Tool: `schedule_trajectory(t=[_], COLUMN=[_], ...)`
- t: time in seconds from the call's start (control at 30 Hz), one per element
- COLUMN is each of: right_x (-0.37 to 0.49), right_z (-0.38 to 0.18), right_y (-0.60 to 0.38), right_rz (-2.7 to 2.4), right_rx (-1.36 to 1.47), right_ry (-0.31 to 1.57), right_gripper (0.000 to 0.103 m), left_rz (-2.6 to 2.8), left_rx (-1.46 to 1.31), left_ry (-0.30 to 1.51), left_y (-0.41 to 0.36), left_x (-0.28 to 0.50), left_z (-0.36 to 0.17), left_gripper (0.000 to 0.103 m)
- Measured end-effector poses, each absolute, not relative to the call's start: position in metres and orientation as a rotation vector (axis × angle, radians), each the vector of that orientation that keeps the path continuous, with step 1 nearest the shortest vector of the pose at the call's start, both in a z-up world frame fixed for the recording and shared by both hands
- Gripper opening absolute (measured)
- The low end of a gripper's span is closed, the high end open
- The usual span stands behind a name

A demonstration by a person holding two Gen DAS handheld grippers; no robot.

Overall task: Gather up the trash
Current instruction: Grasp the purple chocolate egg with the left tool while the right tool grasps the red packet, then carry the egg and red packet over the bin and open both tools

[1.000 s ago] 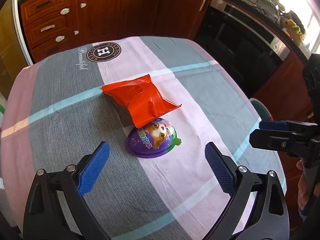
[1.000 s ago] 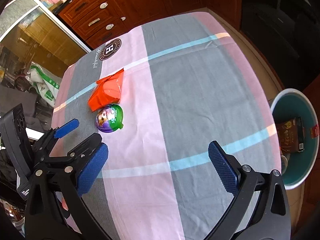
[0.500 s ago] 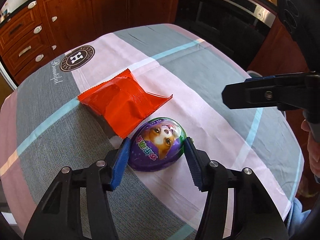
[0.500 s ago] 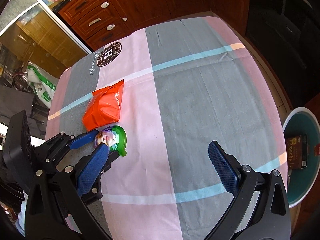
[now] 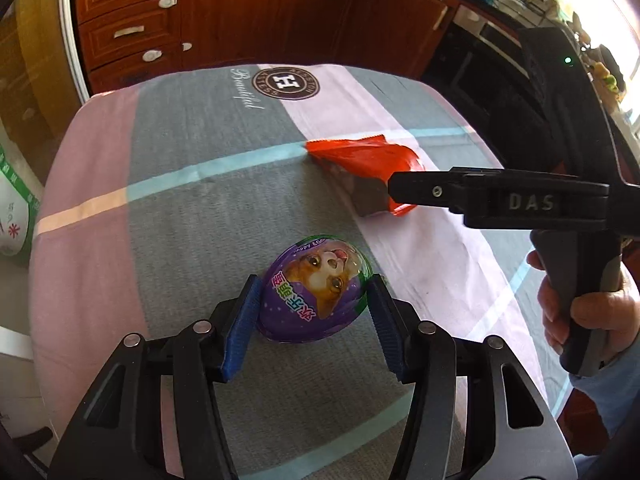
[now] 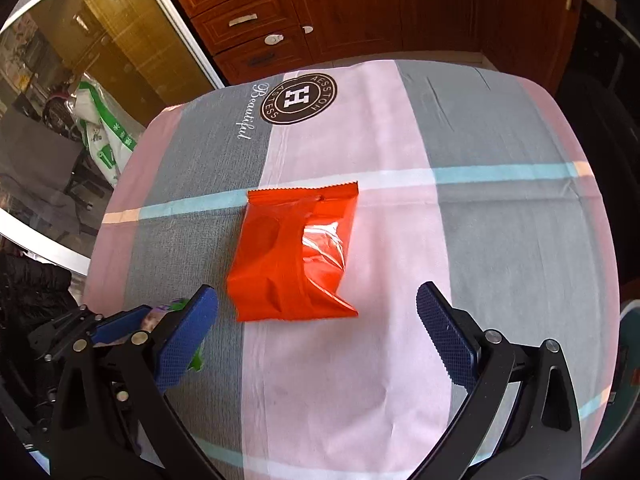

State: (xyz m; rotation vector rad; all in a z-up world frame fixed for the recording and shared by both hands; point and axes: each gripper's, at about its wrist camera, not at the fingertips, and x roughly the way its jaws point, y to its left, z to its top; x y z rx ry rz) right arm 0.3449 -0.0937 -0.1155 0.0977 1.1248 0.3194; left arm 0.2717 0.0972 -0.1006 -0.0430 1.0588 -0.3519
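Since a second ago, the left gripper (image 5: 312,320) has come down around the purple egg-shaped package (image 5: 316,294) and closed on it, and the right gripper (image 6: 316,332) has travelled across the counter (image 6: 500,240) until it stands over the orange wrapper (image 6: 290,258). The egg has also shifted away from the wrapper: earlier they touched, and now there is bare cloth between them.

In the left wrist view, both blue pads of the left gripper press against the sides of the egg, one on each flank, so it is clenched on the egg. The egg carries a picture of a dog and lies on a grey band of the striped cloth, close to the near edge of the counter.

The right gripper is released, with its jaws wide apart. The orange wrapper lies flat on the cloth in the gap in front of them, and neither pad touches it. The wrapper sits at the border of a grey and a pink band, just below a light blue stripe. From the left wrist view, one finger of the right gripper crosses in front of the wrapper, and a hand (image 5: 592,312) holds its grip.

At the right edge of the right wrist view there is a teal rim, probably a bin (image 6: 628,320), but the picture cuts it off.
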Motion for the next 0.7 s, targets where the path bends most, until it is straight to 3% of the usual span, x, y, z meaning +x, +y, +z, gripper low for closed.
schedule_trajectory(t=[0.1,0.17,0.23,0.7], right_x=[0.354,0.356,0.353,0.302], right_z=[-0.126,-0.132,-0.130,-0.098], right_y=[-0.081,-0.077,-0.076,-0.138], right_rz=[0.308,0.296,0.288,0.274], right_rx=[0.050,0.023,0.000,0.130], right_ry=[1.124,1.132,1.102,1.069], right_gripper=[0.092,0.073,0.063,0.063], left_rz=[-0.335,-0.330,-0.332,-0.366], left_rx=[-0.051,-0.054,-0.054,-0.015], left_ry=[1.065,1.070,1.071,1.060], left_y=[0.104,0.105,0.103,0.064], left_x=[0.275,0.276,0.276,0.251], left_z=[-0.102,-0.104,-0.106,-0.087], left_gripper=[0.055,0.056,0.056,0.056])
